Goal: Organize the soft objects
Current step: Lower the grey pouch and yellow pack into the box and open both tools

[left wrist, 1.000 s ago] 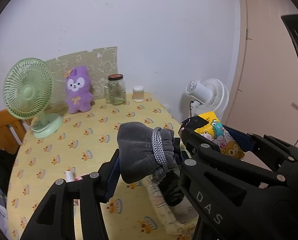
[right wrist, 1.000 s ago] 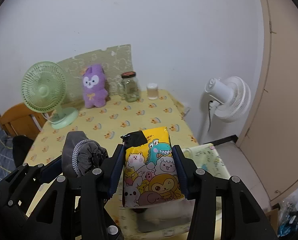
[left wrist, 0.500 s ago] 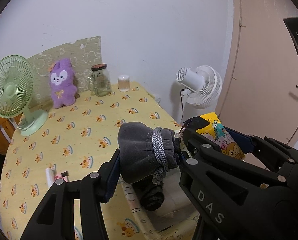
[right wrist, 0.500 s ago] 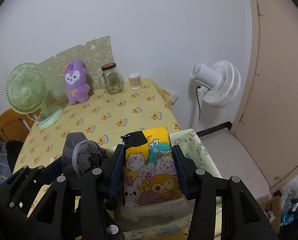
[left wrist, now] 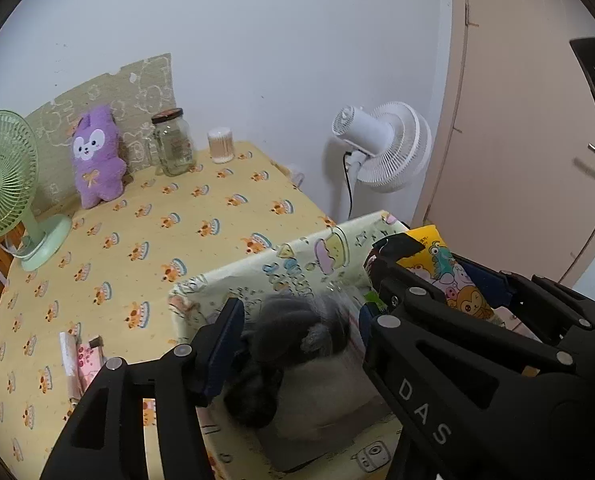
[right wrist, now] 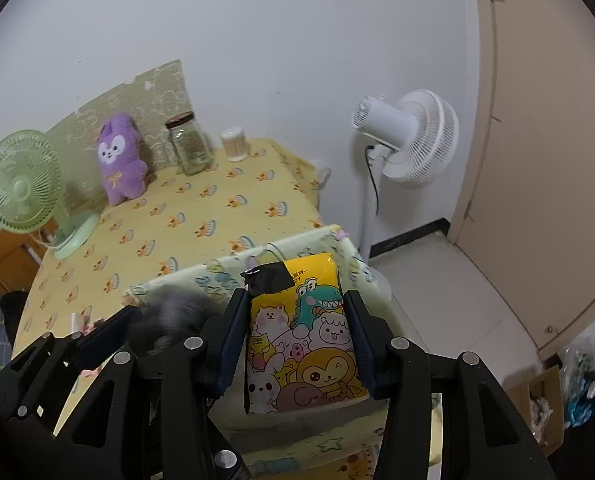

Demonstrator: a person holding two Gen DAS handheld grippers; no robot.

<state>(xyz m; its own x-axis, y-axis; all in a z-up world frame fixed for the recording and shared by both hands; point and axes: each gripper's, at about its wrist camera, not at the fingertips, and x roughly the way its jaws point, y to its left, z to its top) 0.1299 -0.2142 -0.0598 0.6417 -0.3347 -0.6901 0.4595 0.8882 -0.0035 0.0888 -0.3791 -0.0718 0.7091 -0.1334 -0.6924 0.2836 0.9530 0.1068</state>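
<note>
My left gripper (left wrist: 299, 312) is open above a pale yellow cartoon-print storage box (left wrist: 281, 264). A grey rolled cloth bundle (left wrist: 297, 328), blurred, sits between and below its fingers inside the box, on dark and white soft items. My right gripper (right wrist: 295, 320) is shut on a yellow cartoon-animal packet (right wrist: 301, 340) and holds it over the box (right wrist: 217, 268), to the right of the left gripper. The packet also shows in the left wrist view (left wrist: 437, 264). A purple plush toy (left wrist: 95, 156) stands at the table's back.
The table wears a yellow patterned cloth (left wrist: 137, 240). On it stand a green desk fan (left wrist: 5, 184), a glass jar (left wrist: 171, 142), a cotton-swab tub (left wrist: 220, 145) and a small pink packet (left wrist: 85, 360). A white floor fan (left wrist: 381, 148) and a beige door (left wrist: 517, 120) are to the right.
My left gripper opened and let go of the grey bundle, which dropped into the box. Both grippers moved right, over the box. The right gripper still holds the packet.
</note>
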